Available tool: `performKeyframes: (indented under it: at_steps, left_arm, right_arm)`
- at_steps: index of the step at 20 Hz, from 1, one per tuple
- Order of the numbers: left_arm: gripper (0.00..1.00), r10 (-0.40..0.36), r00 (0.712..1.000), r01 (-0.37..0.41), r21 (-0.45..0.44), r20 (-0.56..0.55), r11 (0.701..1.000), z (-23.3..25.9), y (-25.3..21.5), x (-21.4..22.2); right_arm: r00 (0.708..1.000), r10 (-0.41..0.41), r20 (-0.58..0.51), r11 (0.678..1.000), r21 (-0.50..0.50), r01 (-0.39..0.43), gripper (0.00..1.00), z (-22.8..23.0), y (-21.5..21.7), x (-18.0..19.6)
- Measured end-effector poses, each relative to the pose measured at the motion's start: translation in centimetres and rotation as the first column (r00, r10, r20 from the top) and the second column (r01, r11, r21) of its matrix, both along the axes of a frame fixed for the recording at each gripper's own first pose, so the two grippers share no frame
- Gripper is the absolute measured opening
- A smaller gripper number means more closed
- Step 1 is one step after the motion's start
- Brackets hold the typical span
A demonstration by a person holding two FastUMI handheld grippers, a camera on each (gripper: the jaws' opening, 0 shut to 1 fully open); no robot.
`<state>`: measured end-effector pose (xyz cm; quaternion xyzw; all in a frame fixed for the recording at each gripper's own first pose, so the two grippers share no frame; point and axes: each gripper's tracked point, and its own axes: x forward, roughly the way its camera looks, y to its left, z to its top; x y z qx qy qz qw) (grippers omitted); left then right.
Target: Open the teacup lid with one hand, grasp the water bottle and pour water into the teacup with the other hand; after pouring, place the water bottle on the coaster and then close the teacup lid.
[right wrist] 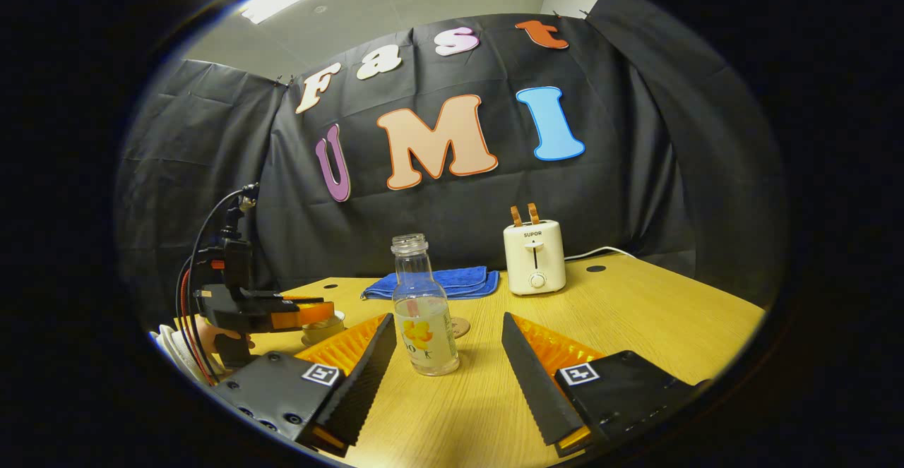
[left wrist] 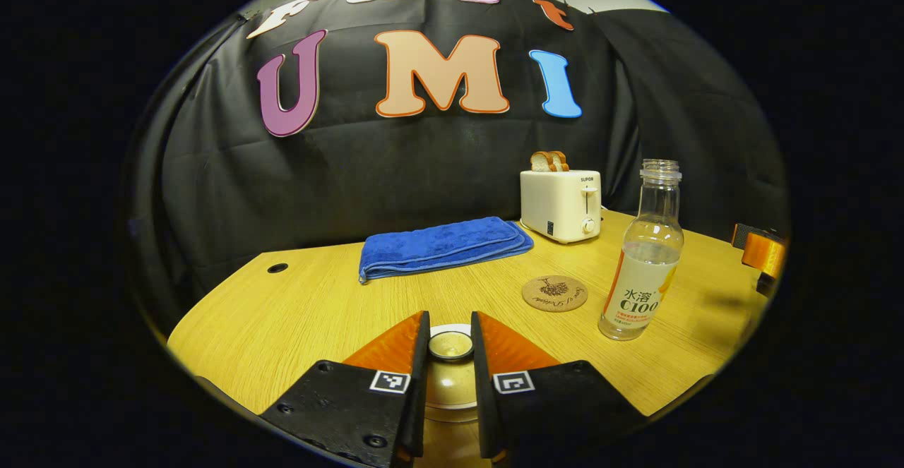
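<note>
**A:** Where do my left tongs (left wrist: 450,376) sit?

**B:** Low centre of the left gripper view, closed around the teacup lid's knob (left wrist: 450,346); I can't tell whether both pads press on it.

**A:** And my right tongs (right wrist: 446,355)?

**B:** Wide open at the bottom of the right gripper view, the uncapped water bottle (right wrist: 422,313) just ahead between them, standing on the bench (right wrist: 635,313). The coaster (left wrist: 554,293) lies beside it.

**A:** Risk?

**B:** I reckon a loose pinch drops the lid, and a hasty approach could tip the open bottle, spilling water.
</note>
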<state>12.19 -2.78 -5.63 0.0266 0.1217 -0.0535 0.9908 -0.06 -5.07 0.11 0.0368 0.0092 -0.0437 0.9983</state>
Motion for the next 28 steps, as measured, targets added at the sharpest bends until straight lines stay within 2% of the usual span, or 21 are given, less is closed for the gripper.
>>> performKeyframes:
  at_steps: [9, 14, 21, 28]
  left_arm:
    - [0.27, 0.023, 0.998, -0.020, -0.061, 0.056, 0.998, 2.3, 0.6, -0.5]
    - [0.27, 0.060, 0.994, -0.056, -0.051, 0.086, 0.997, 3.6, 2.6, -2.2]
    - [0.27, 0.140, 0.984, -0.136, -0.041, 0.106, 0.990, 4.1, 6.4, -6.0]
    - [0.27, 0.197, 0.977, -0.192, -0.062, 0.080, 0.979, 2.2, 9.2, -8.5]
  right_arm:
    - [0.999, 0.011, -0.030, 1.000, -0.010, -0.012, 0.94, -1.1, 0.5, 0.3]
    - [0.997, 0.027, -0.068, 0.999, -0.016, -0.029, 0.94, -1.9, 1.0, 0.9]
    - [0.986, 0.075, -0.152, 0.994, -0.065, -0.085, 0.96, -2.7, 3.0, 4.2]
    - [0.965, 0.062, -0.256, 0.989, -0.116, -0.094, 0.96, -4.5, 3.3, 7.8]
